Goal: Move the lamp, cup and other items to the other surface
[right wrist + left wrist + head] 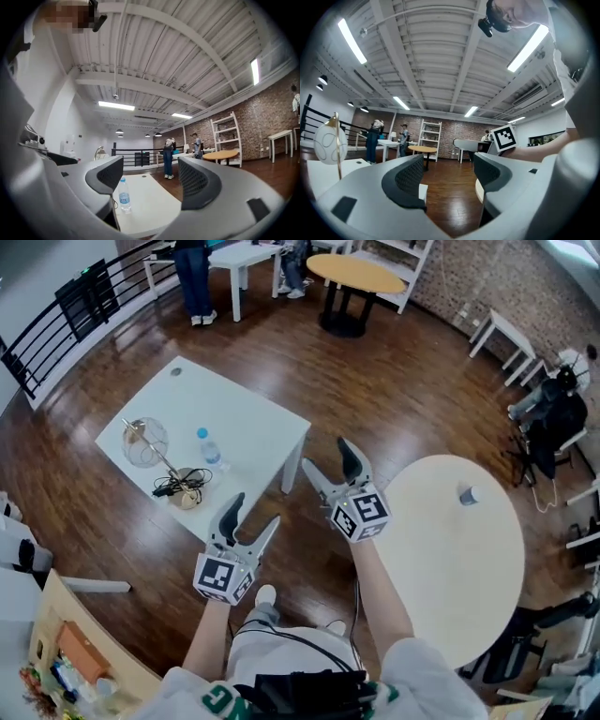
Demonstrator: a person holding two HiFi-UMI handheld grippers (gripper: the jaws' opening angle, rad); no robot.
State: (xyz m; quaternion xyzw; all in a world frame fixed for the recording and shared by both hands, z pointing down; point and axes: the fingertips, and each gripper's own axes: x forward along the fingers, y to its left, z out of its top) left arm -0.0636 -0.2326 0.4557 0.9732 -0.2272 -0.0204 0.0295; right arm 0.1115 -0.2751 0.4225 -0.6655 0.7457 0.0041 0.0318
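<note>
A lamp with a wire globe shade [145, 442] and a wooden base with coiled black cord [186, 491] stands on the white square table [253, 427]. A small water bottle [208, 448] [123, 194] stands upright beside it. A grey cup [467, 494] sits on the round cream table [469, 568] to the right. My left gripper [253, 512] hangs open over the floor in front of the square table, nothing between its jaws. My right gripper [328, 463] is open and empty between the two tables. The lamp globe [330, 143] shows at the left edge of the left gripper view.
People stand at a white table [239, 257] at the back near a round yellow table [356, 276]. A black railing [66, 315] runs along the left. Chairs and a black bag [553, 423] crowd the right side. Wooden floor lies between the two tables.
</note>
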